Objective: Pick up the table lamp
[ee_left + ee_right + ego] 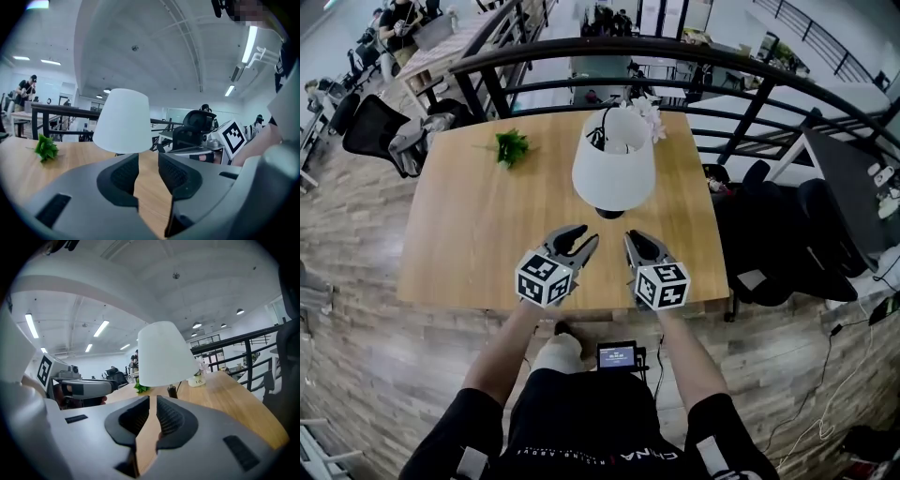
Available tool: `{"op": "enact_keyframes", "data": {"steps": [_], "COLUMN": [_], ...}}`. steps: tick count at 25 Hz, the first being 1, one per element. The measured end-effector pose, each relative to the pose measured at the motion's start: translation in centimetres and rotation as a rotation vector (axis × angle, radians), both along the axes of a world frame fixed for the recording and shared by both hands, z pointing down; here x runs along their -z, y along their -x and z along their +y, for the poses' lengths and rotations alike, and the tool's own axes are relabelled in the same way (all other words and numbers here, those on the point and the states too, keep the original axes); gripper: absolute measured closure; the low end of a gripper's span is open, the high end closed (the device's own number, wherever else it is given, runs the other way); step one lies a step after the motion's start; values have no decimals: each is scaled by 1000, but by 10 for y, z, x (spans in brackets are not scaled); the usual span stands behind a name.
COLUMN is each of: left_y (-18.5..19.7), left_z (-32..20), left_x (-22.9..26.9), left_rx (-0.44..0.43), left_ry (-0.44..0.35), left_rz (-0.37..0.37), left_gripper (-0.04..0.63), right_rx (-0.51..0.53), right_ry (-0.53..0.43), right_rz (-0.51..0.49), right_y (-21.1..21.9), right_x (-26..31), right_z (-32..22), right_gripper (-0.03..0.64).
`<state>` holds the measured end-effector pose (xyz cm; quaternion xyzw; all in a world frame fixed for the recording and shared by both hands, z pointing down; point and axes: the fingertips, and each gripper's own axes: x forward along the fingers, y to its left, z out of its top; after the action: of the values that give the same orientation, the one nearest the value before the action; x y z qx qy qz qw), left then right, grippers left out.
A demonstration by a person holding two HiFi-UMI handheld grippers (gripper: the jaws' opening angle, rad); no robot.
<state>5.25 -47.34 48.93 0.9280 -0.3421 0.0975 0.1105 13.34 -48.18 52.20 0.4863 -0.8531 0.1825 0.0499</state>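
Note:
The table lamp with a white cone shade stands upright on the far middle of the wooden table, its dark base showing below the shade. My left gripper hovers just short of the base, on its left. Its jaws stand apart with nothing between them. My right gripper is beside it on the right, shut and empty. The left gripper view has the lamp straight beyond the parted jaws of the left gripper. The right gripper view shows the lamp ahead of the closed right gripper.
A green plant sprig lies on the table's far left. A small white vase of flowers sits behind the lamp. A black railing runs along the table's far side, with office chairs to the left and right.

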Motion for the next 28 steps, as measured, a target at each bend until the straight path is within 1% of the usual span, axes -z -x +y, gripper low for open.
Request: {"op": "enact_keyframes", "data": {"steps": [2, 3, 5, 7, 12, 17, 22, 24, 28], "left_y": [3, 6, 9, 11, 17, 25, 19, 19, 20], "left_z": [-14, -21, -38, -54, -89, -115, -125, -126, -129], "left_x": [0, 0, -1, 2, 16, 19, 18, 14, 1], "left_rx": [14, 18, 18, 18, 27, 25, 0, -6, -13], "left_ry": [-5, -1, 11, 7, -38, -44, -50, -59, -70], "left_rz": [-10, -7, 0, -1, 29, 18, 8, -6, -72], "left_gripper": [468, 449, 431, 422, 422, 422, 422, 422, 422], "right_rx": [-1, 4, 11, 1, -43, -45, -51, -64, -73], "right_ry": [-8, -13, -25, -44, -132, -205, -295, -327, -384], "right_rz": [-7, -9, -2, 16, 64, 70, 93, 101, 118], "right_y": [2, 4, 8, 9, 8, 20, 28, 30, 36], "right_x": [-4, -7, -15, -23, -38, -44, -45, -45, -40], "right_z": [-12, -19, -34, -50, -91, -131, -155, -162, -177], "right_gripper": [575, 564, 486, 477, 466, 460, 460, 459, 459]}}
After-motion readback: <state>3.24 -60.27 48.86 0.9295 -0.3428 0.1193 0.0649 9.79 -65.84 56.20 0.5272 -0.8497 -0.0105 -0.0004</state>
